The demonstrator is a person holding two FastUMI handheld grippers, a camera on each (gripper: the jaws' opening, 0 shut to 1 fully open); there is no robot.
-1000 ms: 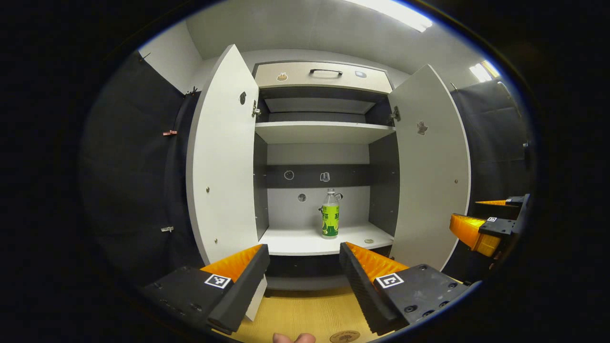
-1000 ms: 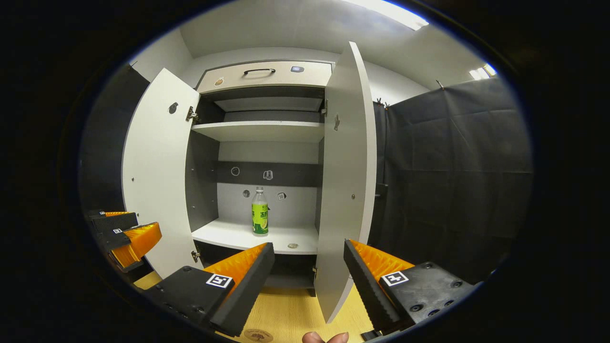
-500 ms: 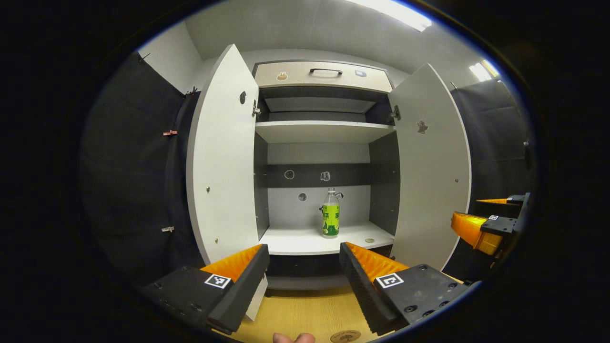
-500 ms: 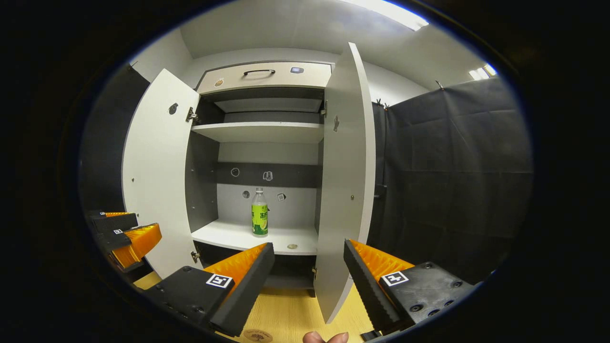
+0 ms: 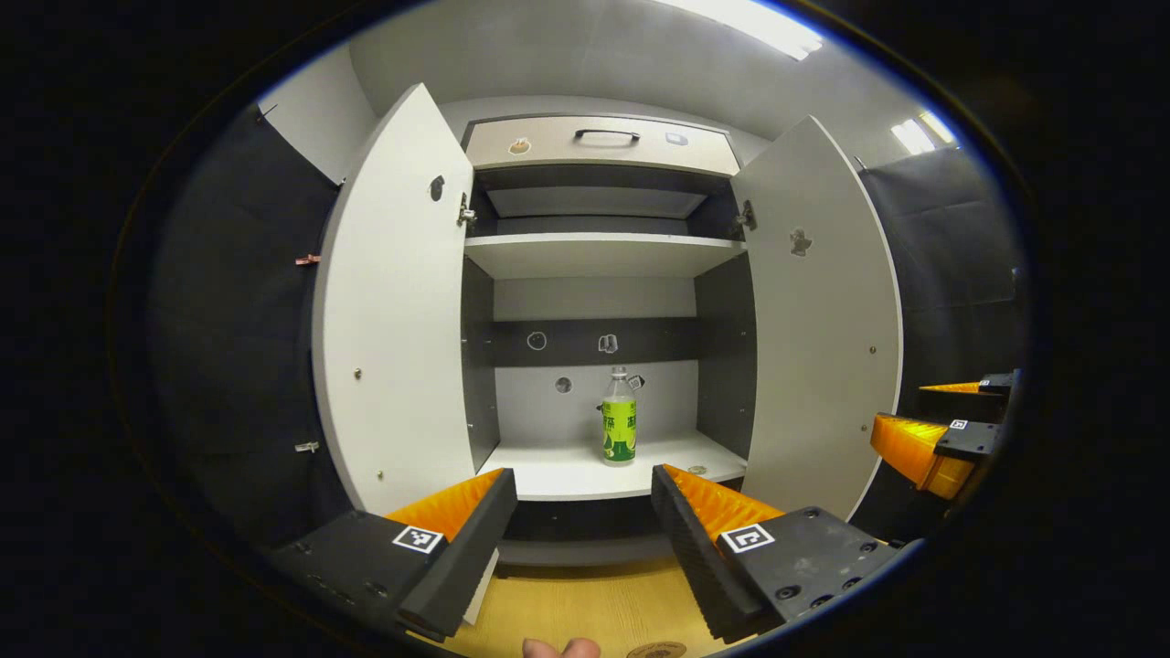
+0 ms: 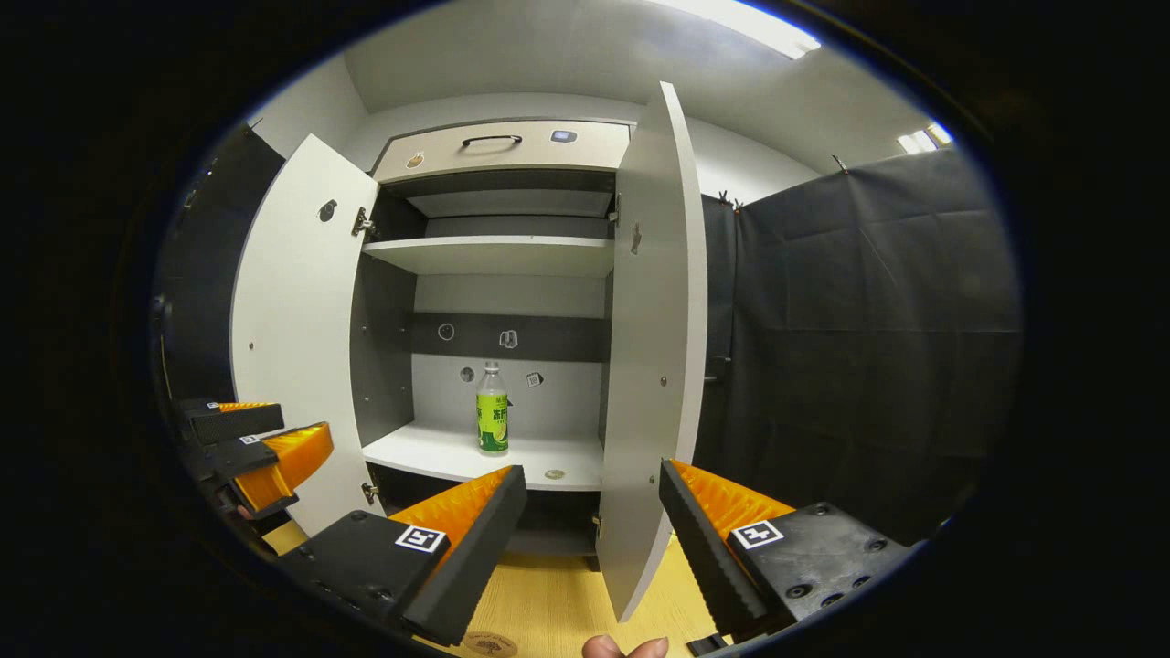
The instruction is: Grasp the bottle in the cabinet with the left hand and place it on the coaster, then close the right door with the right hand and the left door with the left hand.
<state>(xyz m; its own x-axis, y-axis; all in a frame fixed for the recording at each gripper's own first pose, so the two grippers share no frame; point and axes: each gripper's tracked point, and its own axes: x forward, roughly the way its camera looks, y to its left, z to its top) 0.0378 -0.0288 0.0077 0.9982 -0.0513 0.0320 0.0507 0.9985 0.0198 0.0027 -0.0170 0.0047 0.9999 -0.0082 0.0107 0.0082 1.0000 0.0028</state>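
Closer now, the spread left claw (image 5: 583,498) faces the bottle (image 5: 619,429), upright on the shelf well ahead.

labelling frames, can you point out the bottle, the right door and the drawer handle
bottle (image 5: 619,429): left gripper view, on its green label.
right door (image 5: 823,320): left gripper view, middle of its white inner face.
drawer handle (image 5: 606,135): left gripper view, middle of the dark bar.

Drawer (image 5: 599,146) with dark handle (image 5: 606,135) up top; wooden floor (image 5: 585,608) below; ceiling light (image 5: 745,23).
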